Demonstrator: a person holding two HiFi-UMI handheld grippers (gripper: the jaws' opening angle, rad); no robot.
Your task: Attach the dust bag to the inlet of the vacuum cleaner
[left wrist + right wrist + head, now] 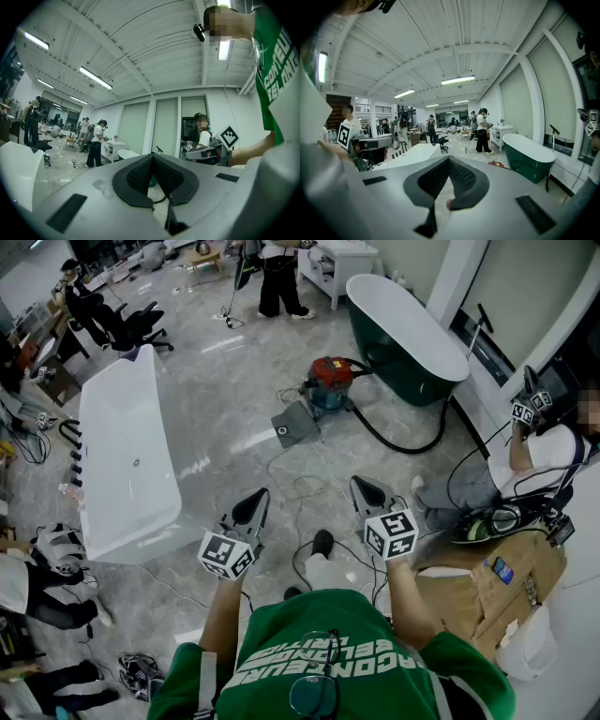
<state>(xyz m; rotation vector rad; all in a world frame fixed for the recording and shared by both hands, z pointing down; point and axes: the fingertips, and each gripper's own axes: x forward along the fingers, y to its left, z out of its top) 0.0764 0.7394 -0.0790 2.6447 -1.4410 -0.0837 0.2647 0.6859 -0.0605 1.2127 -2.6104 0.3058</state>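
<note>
A red and blue vacuum cleaner stands on the marble floor some way ahead; in the right gripper view it is a small red shape. Just left of it lies a flat grey dust bag with a round opening. A black hose curves away from the vacuum to the right. My left gripper and right gripper are held up side by side in front of my chest, far short of both. Each has its jaws closed tip to tip on nothing, as the left gripper and right gripper views show.
A white bathtub stands to the left and a dark green one at the right rear. A seated person with grippers and a tan bag are at the right. Cables trail over the floor; other people stand farther back.
</note>
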